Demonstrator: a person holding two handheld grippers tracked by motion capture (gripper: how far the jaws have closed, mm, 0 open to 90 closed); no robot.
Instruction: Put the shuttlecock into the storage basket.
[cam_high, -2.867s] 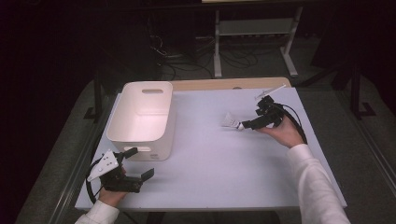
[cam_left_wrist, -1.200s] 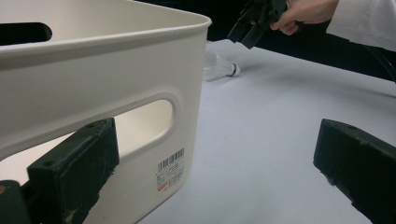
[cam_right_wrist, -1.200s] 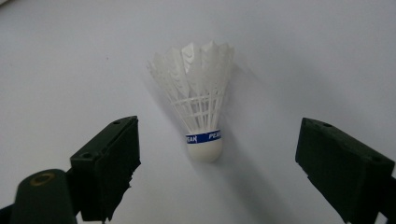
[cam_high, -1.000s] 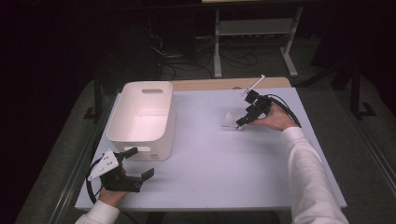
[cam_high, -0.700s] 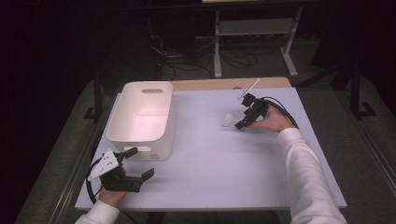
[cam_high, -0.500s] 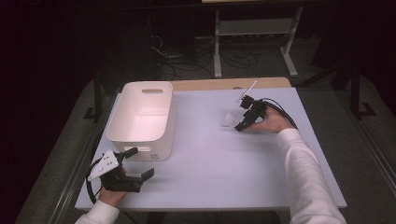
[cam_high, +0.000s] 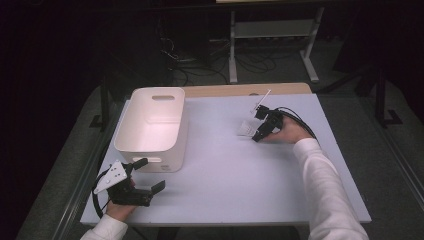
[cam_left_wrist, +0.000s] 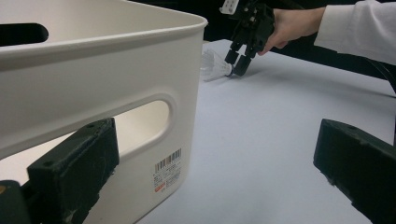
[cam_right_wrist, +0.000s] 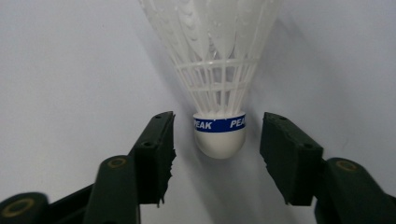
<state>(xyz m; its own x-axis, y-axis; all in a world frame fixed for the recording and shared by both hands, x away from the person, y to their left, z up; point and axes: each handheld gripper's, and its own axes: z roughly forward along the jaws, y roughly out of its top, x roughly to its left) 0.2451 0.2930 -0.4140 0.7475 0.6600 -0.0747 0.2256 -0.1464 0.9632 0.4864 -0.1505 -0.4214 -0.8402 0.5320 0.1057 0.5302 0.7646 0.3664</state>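
- Pale grey worktop spreads under dark surroundings, with a metal stand and cables on the floor beyond its far edge.
- Nearest, at the front left corner, the left claw rests on the worktop with its jaws spread wide and nothing between them; it faces the short end of the white bin, which stands just beyond it.
- Farther off on the right side, the right claw points down at a shuttlecock lying on the worktop.
- The shuttlecock's long axis runs straight away from that claw: cork toward the jaws, feathers fanning away.
- Its jaws have just been closing and now flank the cork, a gap on each side, so nothing is gripped yet.
- The right claw is the nearer one; the left is well apart.
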